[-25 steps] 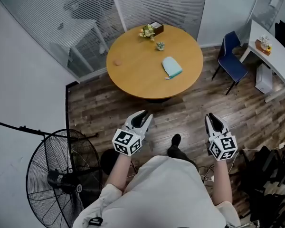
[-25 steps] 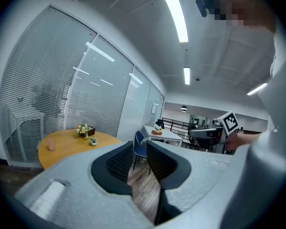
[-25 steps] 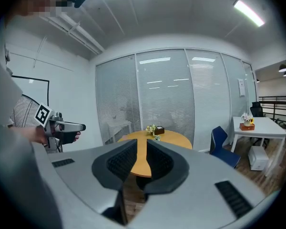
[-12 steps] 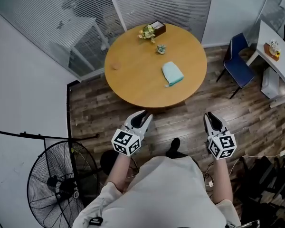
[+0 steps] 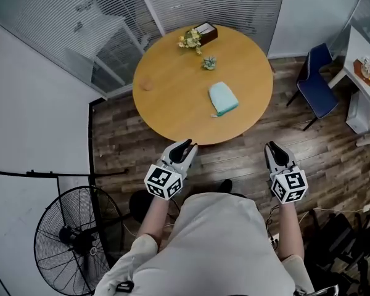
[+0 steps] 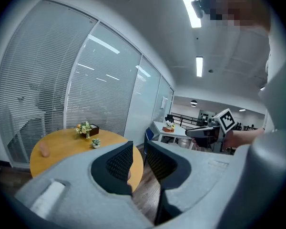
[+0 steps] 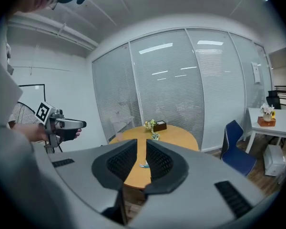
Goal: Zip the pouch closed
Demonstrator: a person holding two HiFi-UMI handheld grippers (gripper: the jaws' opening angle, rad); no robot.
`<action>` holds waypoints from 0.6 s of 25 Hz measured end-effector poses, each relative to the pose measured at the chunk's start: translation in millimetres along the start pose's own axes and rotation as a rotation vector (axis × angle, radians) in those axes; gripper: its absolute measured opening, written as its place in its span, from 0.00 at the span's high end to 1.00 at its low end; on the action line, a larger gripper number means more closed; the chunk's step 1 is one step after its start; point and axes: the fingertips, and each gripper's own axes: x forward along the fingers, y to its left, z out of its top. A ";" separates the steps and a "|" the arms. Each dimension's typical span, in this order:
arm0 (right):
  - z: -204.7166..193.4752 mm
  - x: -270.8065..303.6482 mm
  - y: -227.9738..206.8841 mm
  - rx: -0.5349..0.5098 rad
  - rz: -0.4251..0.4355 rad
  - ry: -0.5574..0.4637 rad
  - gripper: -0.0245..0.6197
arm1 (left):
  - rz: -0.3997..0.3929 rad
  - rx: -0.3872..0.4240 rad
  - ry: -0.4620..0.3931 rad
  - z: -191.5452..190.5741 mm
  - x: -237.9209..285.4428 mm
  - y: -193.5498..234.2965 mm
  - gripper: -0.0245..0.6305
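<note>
A light blue pouch [image 5: 223, 98] lies flat on the round wooden table [image 5: 172, 100], right of its middle. I stand a step short of the table's near edge. My left gripper [image 5: 186, 145] and right gripper [image 5: 271, 146] are held side by side over the floor, pointing at the table, well short of the pouch. In the left gripper view the left gripper [image 6: 138, 147] shows a narrow gap with nothing in it. The right gripper [image 7: 141, 144] is the same, and a sliver of the pouch [image 7: 144, 165] shows far off through its gap.
Flowers [image 5: 190, 40], a dark box [image 5: 205, 32] and a small potted plant [image 5: 208, 61] stand at the table's far side. A blue chair [image 5: 315, 82] and a white desk [image 5: 365, 63] are to the right. A floor fan [image 5: 74, 236] stands at the lower left.
The table and pouch have come nearer as the person walked forward. Both grippers moved along with the body, with the same narrow gaps.
</note>
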 end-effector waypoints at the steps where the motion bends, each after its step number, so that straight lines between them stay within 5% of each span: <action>1: 0.6 3.7 -5.5 0.002 0.004 0.004 0.89 | 0.004 -0.003 0.002 0.5 5.5 0.7 0.83; 15: 6.3 77.7 -35.6 0.030 0.008 0.056 0.89 | -0.005 -0.026 0.056 0.2 65.0 54.5 0.83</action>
